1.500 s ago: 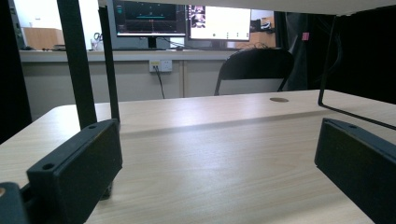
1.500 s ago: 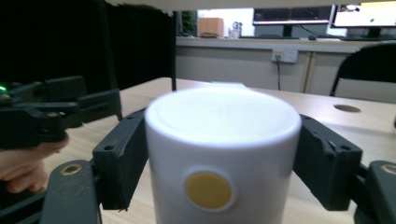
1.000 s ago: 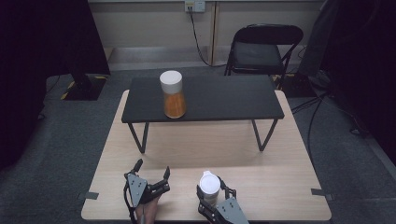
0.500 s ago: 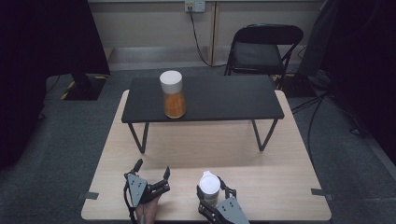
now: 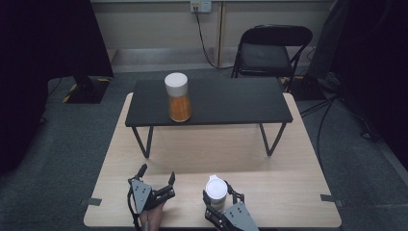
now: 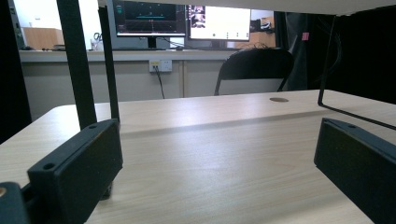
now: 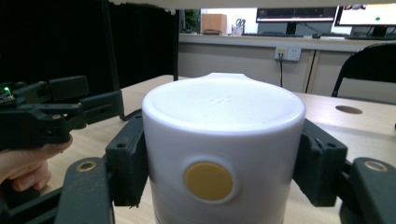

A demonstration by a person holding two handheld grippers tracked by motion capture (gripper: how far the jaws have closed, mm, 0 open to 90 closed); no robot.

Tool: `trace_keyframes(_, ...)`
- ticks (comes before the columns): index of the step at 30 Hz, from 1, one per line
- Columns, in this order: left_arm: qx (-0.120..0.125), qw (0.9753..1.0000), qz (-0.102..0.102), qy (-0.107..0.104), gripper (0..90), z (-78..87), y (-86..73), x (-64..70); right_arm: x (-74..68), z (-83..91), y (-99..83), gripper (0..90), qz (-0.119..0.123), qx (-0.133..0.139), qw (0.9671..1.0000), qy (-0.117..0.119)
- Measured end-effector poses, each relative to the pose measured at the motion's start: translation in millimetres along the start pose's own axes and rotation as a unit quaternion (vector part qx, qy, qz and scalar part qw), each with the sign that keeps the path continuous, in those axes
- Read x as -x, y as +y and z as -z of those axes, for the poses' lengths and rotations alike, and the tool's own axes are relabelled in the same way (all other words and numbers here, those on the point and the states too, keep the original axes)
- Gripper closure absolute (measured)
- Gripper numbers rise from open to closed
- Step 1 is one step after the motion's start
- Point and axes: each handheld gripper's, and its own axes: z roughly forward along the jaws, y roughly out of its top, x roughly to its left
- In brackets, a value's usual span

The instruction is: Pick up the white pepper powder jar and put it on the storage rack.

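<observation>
At the near edge of a pale wooden table [image 5: 288, 159], the right gripper [image 5: 222, 204] clamps a white-lidded plastic jar [image 5: 216, 191], its two black jaws pressed flat against opposite sides of the lid just above a round yellow button [image 7: 208, 180] on the front. The grip sits high on the container, which stands upright on the tabletop; taking it by the wide cap probably gives the jaws a firm, parallel surface and keeps the body free to clear the surface when lifted.

To its left, the left gripper [image 5: 155, 180] rests low near the same edge with its fingers [image 6: 77, 168] spread wide and nothing between them, pointing toward the far side; the person's hand [image 7: 28, 163] is wrapped round its handle. It appears to be standing by rather than working.

Further off, a low black shelf on thin metal legs [image 5: 209, 102] spans the table, and a second white-capped jar filled with orange contents [image 5: 178, 97] stands on its left half. The open space beside that jar suggests the shelf is where the held one is bound. A black folding chair [image 5: 269, 53] waits behind the table.
</observation>
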Motion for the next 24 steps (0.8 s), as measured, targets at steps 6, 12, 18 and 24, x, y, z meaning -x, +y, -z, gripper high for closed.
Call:
trace_keyframes(6, 0.000, 1.0000, 0.000, 0.000, 0.3, 0.0, 0.0, 0.0, 5.7, -0.4, 7.1, 29.9, 0.004, -0.009, 0.9999, 0.010)
trace_keyframes(12, 0.000, 1.0000, 0.000, 0.000, 0.5, 0.0, 0.0, 0.0, 12.1, -2.7, 13.6, 29.9, 0.005, -0.022, 0.9994, 0.026)
trace_keyframes(18, 0.000, 1.0000, 0.000, 0.000, 0.5, 0.0, 0.1, 0.0, 17.9, -5.3, 22.4, 29.9, 0.010, -0.023, 0.9989, 0.040)
trace_keyframes(24, 0.000, 1.0000, 0.000, 0.000, 0.5, 0.0, 0.1, 0.0, 21.9, -9.5, 31.2, 29.9, 0.009, -0.025, 0.9986, 0.047)
